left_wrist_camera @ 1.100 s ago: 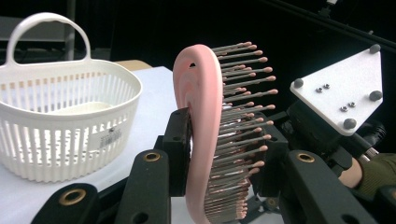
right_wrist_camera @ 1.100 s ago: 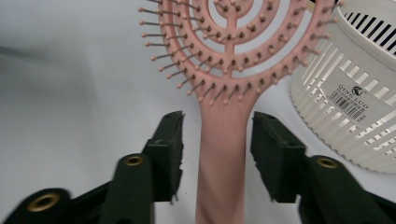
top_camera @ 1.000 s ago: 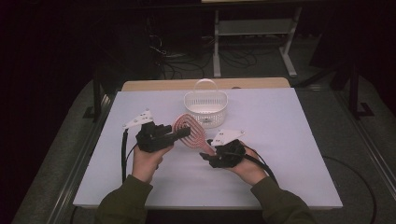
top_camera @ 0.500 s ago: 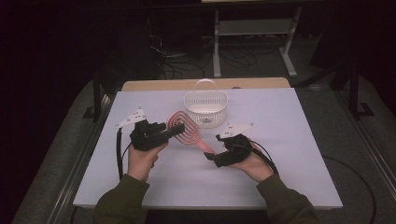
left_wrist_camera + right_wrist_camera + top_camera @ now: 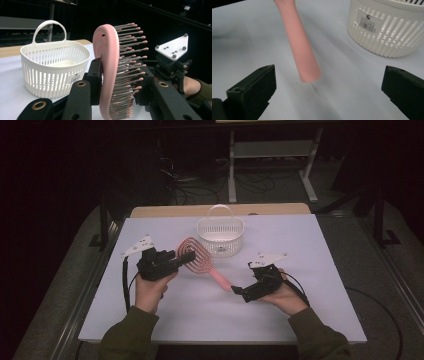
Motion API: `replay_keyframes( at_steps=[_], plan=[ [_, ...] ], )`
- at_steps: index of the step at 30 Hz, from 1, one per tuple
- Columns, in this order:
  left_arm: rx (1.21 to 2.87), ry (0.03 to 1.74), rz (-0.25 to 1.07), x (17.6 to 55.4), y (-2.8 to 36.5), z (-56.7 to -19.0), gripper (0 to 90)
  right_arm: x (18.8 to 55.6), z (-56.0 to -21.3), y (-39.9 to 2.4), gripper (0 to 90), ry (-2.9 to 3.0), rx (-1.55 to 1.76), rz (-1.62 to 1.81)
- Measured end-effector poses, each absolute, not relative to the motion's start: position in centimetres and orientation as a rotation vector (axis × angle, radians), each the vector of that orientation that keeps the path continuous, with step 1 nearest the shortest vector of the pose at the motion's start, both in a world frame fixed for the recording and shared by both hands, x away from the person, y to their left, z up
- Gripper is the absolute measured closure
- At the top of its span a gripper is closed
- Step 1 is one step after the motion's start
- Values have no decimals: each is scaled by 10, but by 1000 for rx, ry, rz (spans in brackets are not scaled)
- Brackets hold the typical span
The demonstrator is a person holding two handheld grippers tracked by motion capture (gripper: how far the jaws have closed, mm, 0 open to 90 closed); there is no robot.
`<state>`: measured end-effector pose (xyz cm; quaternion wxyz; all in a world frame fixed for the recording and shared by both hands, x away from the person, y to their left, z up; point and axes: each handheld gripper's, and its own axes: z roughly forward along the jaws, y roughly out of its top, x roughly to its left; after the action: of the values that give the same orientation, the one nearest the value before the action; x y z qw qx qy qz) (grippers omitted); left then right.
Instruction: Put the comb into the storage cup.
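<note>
While left gripper (image 5: 186, 256) pinches pink hairbrush (image 5: 196, 257), lower bristles hidden, right gripper (image 5: 239, 292) just spread, empty.

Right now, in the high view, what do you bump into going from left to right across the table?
Left gripper → pink hairbrush → white basket → right gripper.

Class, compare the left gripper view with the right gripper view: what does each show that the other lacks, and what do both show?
Left gripper view alone: the pink hairbrush head and bristles clamped in the left hand-held gripper, the basket handle, and the right hand-held gripper beyond. Right gripper view alone: the brush handle tip, free between wide-open jaws. Both: the white basket on the white table.
</note>
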<state>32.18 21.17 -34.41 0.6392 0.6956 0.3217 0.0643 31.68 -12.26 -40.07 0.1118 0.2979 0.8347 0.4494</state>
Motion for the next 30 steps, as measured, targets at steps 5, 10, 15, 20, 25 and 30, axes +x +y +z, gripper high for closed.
replay_keyframes(
  at_steps=[5,10,15,20,25,30],
  plan=[
    [1583,737,149,322,214,-343,646,315,-404,-138,0,2410,921,1321],
    [1576,740,152,323,216,-343,646,311,-409,-153,0,2385,965,1311],
    [1575,737,157,323,217,-342,646,306,-414,-166,0,2364,986,1309],
    [1574,738,156,323,217,-342,646,301,-419,-177,0,2352,1023,1308],
    [1574,737,156,323,216,-342,646,296,-424,-186,0,2341,1042,1326],
    [1576,737,157,323,216,-342,646,290,-427,-191,0,2339,1057,1312]
  ],
)
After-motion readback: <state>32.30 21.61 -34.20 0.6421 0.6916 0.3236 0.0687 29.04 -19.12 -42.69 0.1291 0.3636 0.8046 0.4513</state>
